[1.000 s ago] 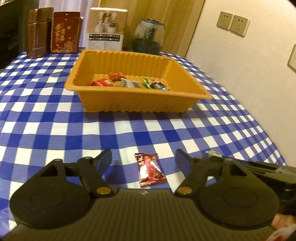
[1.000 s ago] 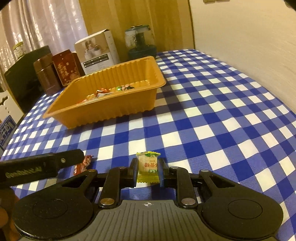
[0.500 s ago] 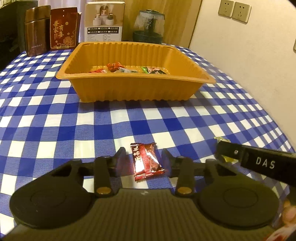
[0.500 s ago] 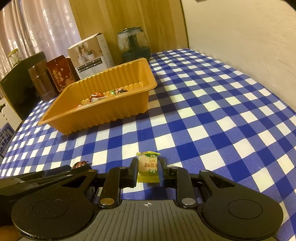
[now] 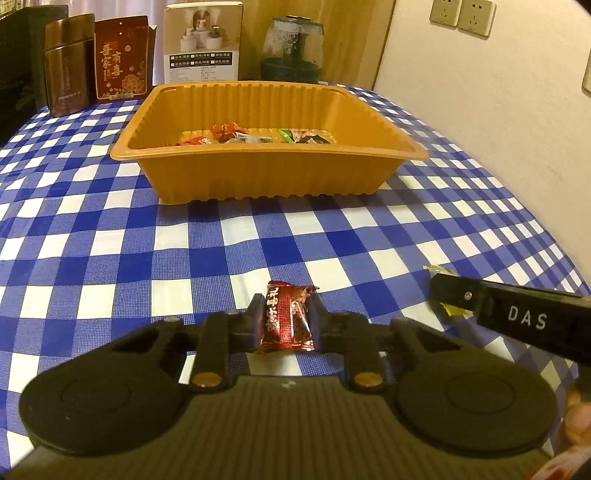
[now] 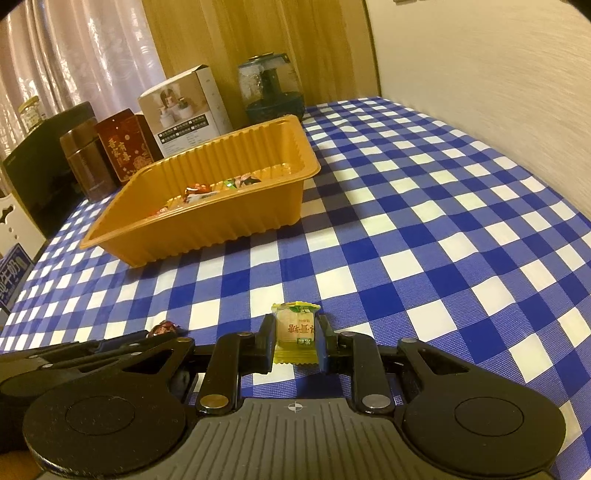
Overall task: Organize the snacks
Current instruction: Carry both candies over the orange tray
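Note:
My left gripper [image 5: 284, 312] is closing its jaws on a red-wrapped candy [image 5: 286, 321], and both pads press its sides just above the blue-and-white checked cloth. My right gripper [image 6: 295, 332] is shut on a yellow-wrapped candy [image 6: 295, 328], held upright between the pads. Its black finger [image 5: 509, 314] reaches in from the right in the left wrist view. In the right wrist view the left gripper [image 6: 159, 334] shows low at the left with the red candy [image 6: 164, 326] at its tip. An orange tray [image 5: 266, 181] with several wrapped candies [image 5: 229, 133] stands ahead.
Behind the tray stand a brown tin [image 5: 68, 64], a red box [image 5: 120, 59], a white carton [image 5: 201, 42] and a glass jar [image 5: 291, 48]. A wall with sockets [image 5: 461, 14] runs along the table's right edge. A dark cabinet [image 6: 40, 177] stands at the far left.
The left jaws went from wide open around the red candy to closed on it, and the candy now stands upright between the pads. The right gripper kept its hold on the yellow candy.

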`<state>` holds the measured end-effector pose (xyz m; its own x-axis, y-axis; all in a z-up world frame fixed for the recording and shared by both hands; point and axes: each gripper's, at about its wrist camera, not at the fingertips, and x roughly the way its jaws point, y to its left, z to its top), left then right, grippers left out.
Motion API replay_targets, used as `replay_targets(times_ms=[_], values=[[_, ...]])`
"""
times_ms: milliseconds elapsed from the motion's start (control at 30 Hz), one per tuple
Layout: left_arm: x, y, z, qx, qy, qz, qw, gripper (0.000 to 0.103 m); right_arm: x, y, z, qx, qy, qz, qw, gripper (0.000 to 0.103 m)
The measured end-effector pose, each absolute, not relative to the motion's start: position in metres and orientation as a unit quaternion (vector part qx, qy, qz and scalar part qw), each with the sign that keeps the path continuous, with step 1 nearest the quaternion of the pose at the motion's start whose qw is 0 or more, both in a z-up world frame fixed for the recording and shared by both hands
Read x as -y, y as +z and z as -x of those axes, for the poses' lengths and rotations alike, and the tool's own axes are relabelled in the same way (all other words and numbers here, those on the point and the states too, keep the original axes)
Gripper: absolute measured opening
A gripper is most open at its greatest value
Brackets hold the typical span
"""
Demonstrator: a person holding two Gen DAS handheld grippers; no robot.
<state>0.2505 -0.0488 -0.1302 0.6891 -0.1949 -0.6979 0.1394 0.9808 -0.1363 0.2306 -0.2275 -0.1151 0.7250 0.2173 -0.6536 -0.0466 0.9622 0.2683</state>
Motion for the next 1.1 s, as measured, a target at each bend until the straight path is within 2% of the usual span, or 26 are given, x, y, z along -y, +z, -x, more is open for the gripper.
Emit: replay_targets(times_ms=[467,1100], values=[[0.042,-0.123,-0.246,-0.387,-0.089,0.047,0.917,0.022,0.227,-0.109,-0.227,-0.358,0.085,-0.113,0.923,0.022],[0.019,-0.056,-0.239,-0.33,-0.101,0.056,0.937,0.022,0.208,-0.048,-0.226,-0.299,0.144,-0.078,0.94,0.022]])
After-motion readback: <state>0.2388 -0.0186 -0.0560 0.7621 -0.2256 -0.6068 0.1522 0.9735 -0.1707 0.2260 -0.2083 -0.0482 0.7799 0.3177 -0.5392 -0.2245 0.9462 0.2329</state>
